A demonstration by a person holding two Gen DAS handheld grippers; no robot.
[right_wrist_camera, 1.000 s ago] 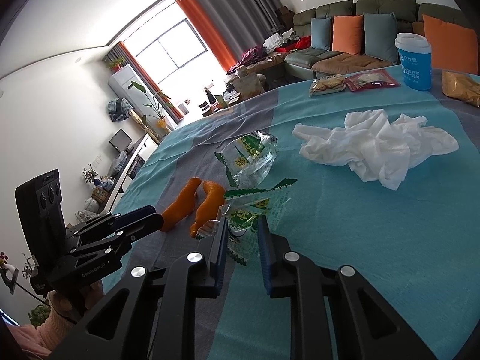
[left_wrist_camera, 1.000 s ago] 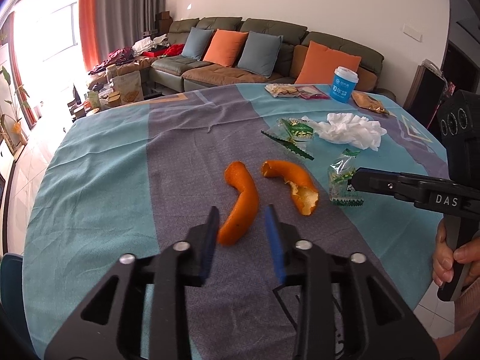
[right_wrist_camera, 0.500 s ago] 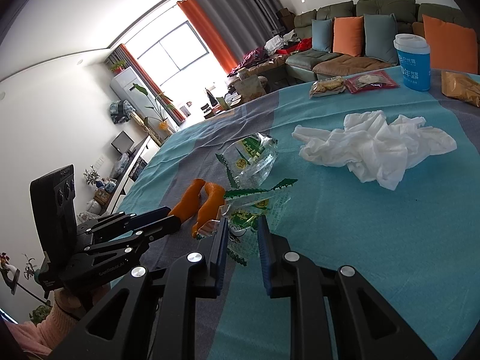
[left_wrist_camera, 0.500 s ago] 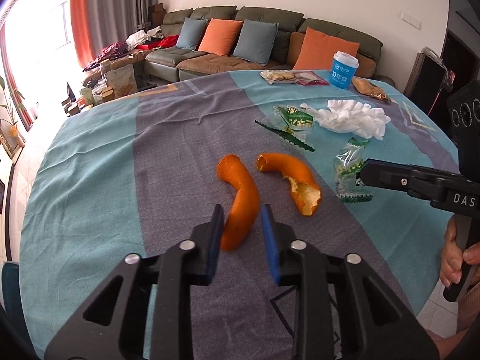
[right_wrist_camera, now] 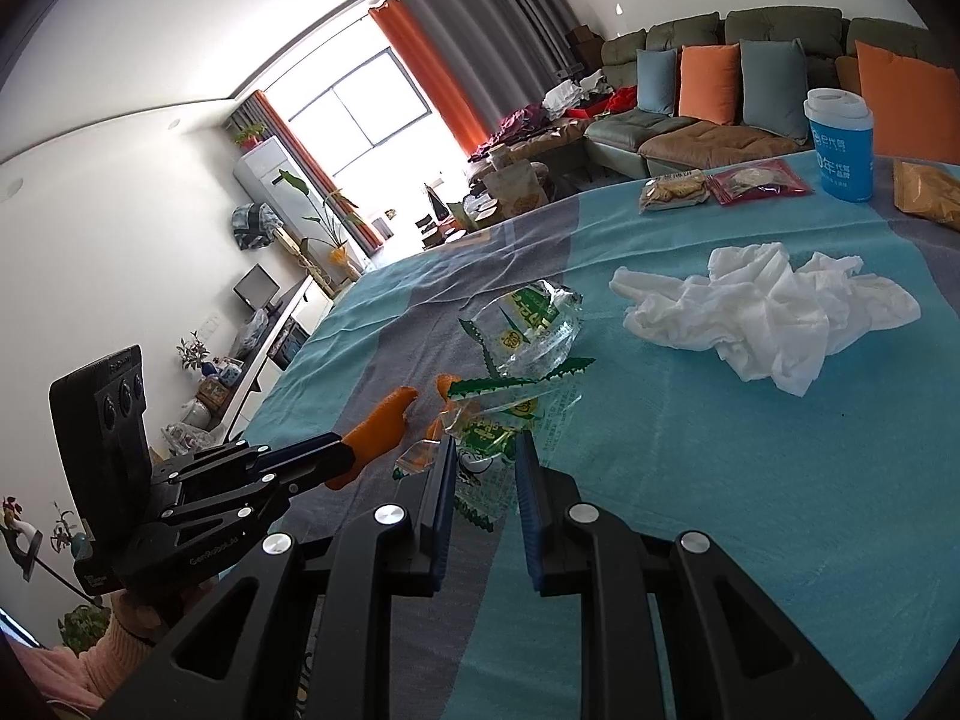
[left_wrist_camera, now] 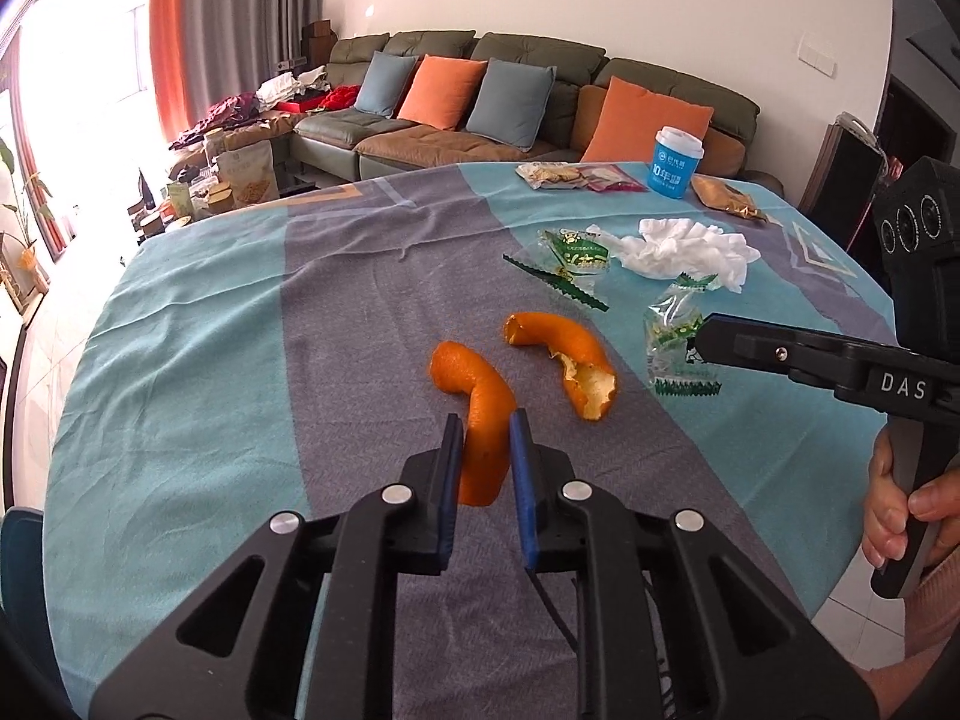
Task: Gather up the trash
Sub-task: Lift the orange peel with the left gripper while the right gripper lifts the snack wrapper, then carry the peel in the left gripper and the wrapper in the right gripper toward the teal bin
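Observation:
Two curved orange peels lie on the grey band of the tablecloth. The jaws of my left gripper are closing on the near end of the nearer peel, and the blue pads touch its sides. The second peel lies just to the right, untouched. My right gripper is shut on a clear green-printed wrapper, which sits crumpled between its pads. The left wrist view shows that wrapper at the right gripper's tip.
Behind lie another clear wrapper with a green serrated strip and a crumpled white tissue. A blue cup, snack packets and a brown bag sit at the far edge. A hand holds the right gripper's handle.
My left gripper's jaws have narrowed from well apart to touching the near orange peel, and it has edged forward over the peel's end. The right gripper has stayed on the wrapper.

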